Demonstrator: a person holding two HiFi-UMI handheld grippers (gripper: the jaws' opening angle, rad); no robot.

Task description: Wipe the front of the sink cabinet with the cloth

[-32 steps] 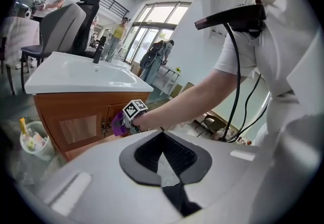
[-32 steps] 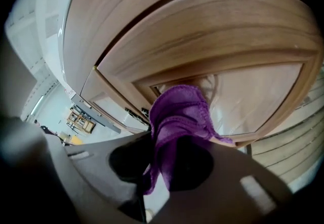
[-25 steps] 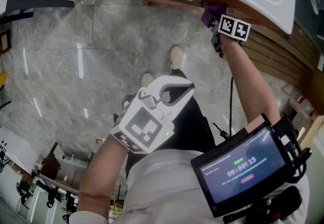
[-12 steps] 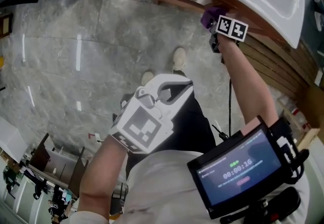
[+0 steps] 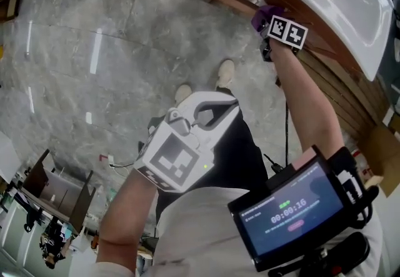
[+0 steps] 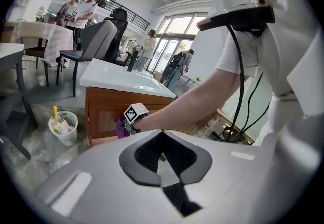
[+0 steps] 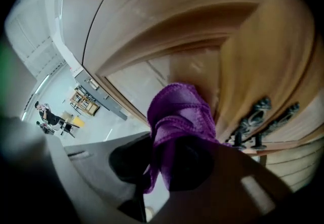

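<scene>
Your right gripper (image 5: pixel 265 23) is clamping the purple cloth (image 7: pixel 179 112) against the cabinet front (image 7: pixel 202 26). Looks mid-wipe with plenty left. Your left gripper (image 5: pixel 228 109) is hanging closed and empty.

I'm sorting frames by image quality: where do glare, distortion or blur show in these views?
Head view: ceiling lights glare in streaks on the polished floor. Left gripper view: heavy fisheye, black corners; the left gripper looms soft in front. Right gripper view: the cabinet front bows into curves, the purple cloth is near and slightly soft.
</scene>
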